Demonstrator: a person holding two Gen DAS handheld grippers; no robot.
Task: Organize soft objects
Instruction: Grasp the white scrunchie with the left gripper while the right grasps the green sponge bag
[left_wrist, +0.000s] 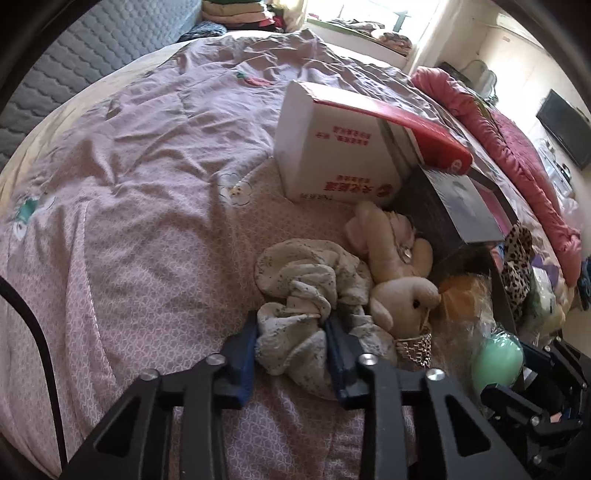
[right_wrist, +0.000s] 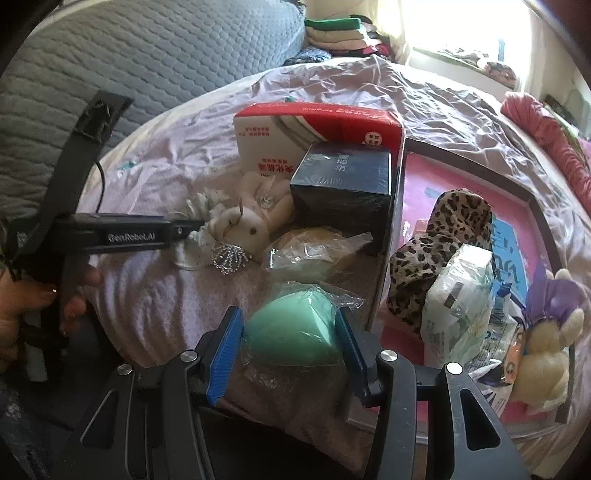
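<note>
My left gripper is shut on a cream floral scrunchie lying on the pink bedspread. A beige plush bunny with a rhinestone crown lies just right of it. My right gripper is shut on a green sponge in clear wrap, held just above the bed; the sponge also shows in the left wrist view. A shallow pink-lined box to the right holds a leopard-print cloth, a tissue pack and a purple-bowed plush.
A white and red carton and a dark blue box stand behind the plush bunny. A yellow item in a clear bag lies beside the tray. A red quilt runs along the bed's right side. Folded clothes sit far back.
</note>
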